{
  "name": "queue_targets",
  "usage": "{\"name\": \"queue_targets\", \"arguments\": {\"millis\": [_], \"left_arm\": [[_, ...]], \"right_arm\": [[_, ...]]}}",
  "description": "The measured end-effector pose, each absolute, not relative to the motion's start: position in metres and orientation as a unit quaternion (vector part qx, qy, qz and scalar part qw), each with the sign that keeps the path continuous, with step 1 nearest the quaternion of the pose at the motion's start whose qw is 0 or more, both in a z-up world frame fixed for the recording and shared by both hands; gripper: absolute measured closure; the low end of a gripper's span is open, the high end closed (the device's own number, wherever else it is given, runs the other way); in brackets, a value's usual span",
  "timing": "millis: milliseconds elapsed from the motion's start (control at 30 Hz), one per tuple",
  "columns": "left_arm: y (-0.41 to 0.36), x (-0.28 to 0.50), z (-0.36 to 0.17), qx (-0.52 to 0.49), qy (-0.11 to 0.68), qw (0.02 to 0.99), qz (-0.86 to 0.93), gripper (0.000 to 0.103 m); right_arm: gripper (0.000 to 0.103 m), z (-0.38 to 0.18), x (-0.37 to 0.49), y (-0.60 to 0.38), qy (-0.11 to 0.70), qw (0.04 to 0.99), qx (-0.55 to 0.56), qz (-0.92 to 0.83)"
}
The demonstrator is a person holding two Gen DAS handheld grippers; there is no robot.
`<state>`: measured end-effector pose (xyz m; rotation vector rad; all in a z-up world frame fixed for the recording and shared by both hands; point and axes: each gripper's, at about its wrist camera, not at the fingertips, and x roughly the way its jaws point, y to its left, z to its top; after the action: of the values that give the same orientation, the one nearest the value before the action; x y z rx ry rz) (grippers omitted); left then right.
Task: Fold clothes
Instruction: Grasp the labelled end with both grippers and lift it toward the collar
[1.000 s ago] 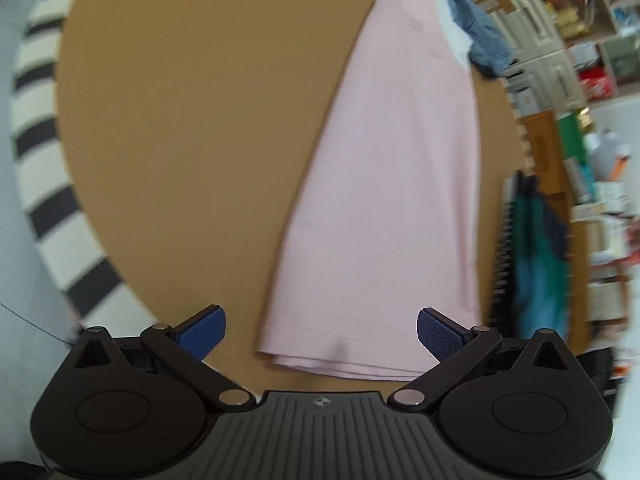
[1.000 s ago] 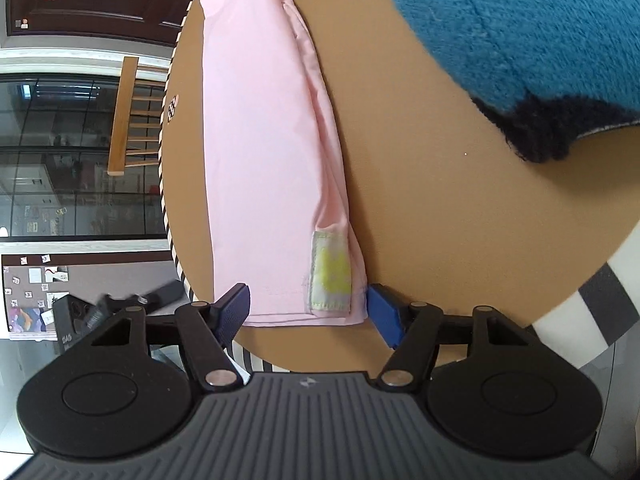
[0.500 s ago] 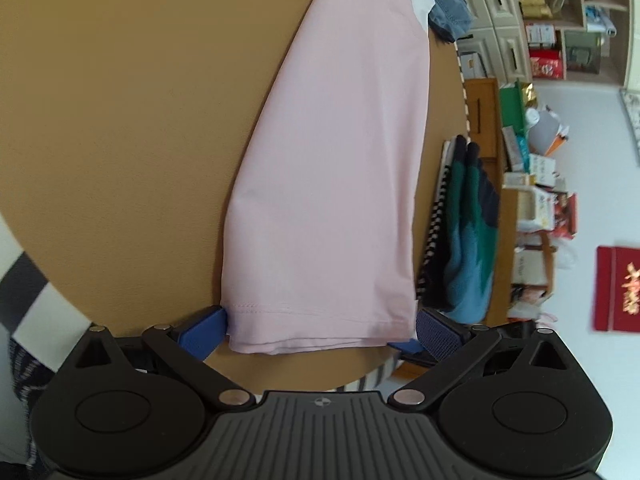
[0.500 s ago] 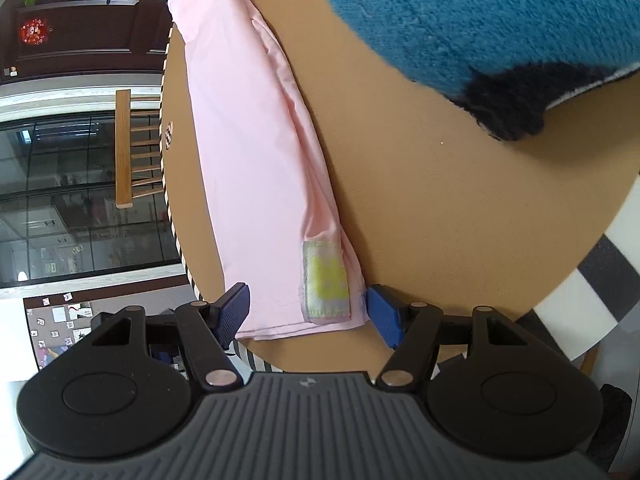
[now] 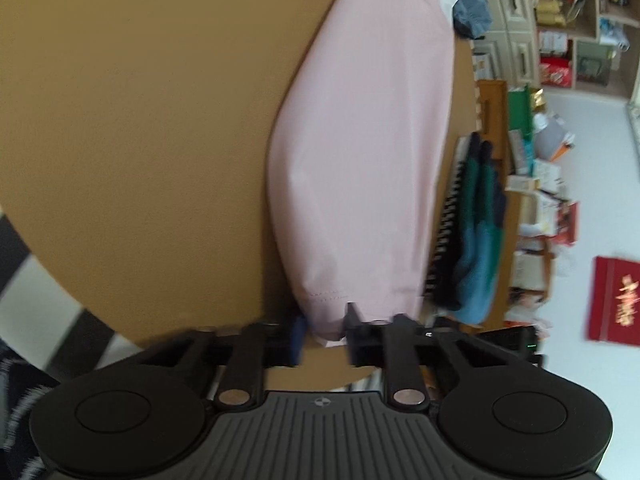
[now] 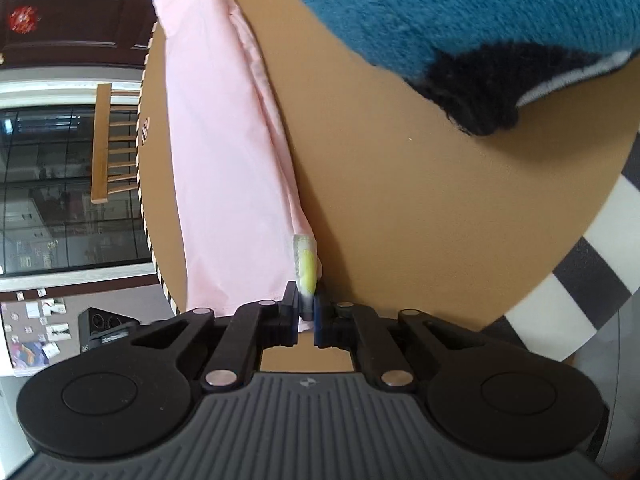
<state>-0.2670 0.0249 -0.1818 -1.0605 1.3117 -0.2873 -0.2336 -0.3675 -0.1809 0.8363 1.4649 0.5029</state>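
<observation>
Already I had both tools clamped on the pink garment [image 5: 360, 152], which lay stretched along the brown round surface [image 5: 132, 120] ahead of them. My left tool [image 5: 325, 330] had pinched the stitched hem [image 5: 328, 300] at one end; my right tool [image 6: 306, 312] had closed nearly flat on the far corner, at the yellow-green label [image 6: 305, 268]. I judged this the grasp before a fold: next, both ends should lift together and carry one over the other, evenly. A teal knit sweater [image 6: 460, 12] lay ahead-right of my right tool, near the fold path. Blue denim [image 5: 470, 4] hung beyond the far edge.
</observation>
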Motion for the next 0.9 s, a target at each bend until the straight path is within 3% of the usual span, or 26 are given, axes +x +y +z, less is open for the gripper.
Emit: {"name": "queue_targets", "arguments": {"millis": [400, 667, 900], "left_arm": [[0.015, -0.282, -0.16, -0.431, 0.562, 0.696, -0.119, 0.095], [-0.002, -0.358, -0.139, -0.464, 0.579, 0.66, -0.114, 0.095], [0.015, -0.363, -0.085, -0.526, 0.505, 0.678, -0.093, 0.095]], "right_arm": [[0.097, -0.17, -0.243, -0.366, 0.627, 0.648, 0.358, 0.244], [0.097, -0.158, -0.299, -0.386, 0.665, 0.594, 0.367, 0.265], [0.097, -0.116, -0.271, -0.384, 0.625, 0.594, 0.404, 0.306]]}}
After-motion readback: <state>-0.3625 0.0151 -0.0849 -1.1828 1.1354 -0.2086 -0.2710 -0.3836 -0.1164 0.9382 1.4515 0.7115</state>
